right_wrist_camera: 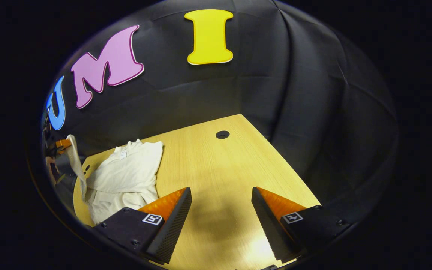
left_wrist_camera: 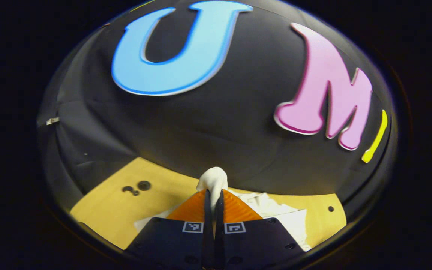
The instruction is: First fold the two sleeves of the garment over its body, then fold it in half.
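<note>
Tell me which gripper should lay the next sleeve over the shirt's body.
Left. The left gripper is already shut on a sleeve, lifted above the shirt. The right gripper is open over bare table, off to the shirt's side.

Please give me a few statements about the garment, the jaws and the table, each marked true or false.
1. The left gripper is shut on a bunch of the white garment. True.
2. The right gripper holds the other sleeve. False: its jaws stand wide open over bare wooden table, gripping nothing.
3. The garment lies on the table's near left part in the right gripper view, with one strip of cloth lifted off it. True.
4. The garment is black. False: it is white.
5. The table has a round hole in its top. True.
</note>
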`<control>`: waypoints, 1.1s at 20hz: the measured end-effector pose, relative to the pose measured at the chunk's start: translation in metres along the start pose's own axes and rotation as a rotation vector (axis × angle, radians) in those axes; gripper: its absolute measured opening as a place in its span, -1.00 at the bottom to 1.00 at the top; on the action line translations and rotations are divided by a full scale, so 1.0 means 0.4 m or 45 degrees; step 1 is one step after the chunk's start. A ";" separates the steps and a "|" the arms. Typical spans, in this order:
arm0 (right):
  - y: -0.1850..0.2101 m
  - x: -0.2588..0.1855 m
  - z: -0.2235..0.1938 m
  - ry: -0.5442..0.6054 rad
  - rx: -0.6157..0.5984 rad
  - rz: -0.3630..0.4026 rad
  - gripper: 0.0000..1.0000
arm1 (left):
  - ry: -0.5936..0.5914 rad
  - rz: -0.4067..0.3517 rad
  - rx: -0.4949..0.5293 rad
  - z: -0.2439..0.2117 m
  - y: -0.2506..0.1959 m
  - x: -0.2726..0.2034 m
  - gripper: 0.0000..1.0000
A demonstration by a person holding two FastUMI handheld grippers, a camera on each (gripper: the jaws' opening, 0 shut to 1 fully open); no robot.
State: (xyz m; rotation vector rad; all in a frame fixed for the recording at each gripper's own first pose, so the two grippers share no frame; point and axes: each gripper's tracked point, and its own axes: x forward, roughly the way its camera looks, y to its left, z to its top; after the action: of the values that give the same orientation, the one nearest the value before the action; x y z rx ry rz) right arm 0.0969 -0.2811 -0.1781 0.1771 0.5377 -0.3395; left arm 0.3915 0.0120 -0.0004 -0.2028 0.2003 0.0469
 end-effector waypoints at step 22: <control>0.264 0.043 -0.106 0.111 -0.132 0.258 0.99 | 0.204 -0.304 0.312 -0.336 -0.289 -0.110 0.99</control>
State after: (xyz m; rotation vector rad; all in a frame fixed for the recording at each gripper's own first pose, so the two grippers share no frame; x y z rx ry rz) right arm 0.1288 -0.1770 -0.2151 0.1450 0.6169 -0.1067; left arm 0.3300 -0.1299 -0.0980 0.0150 0.3380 -0.2313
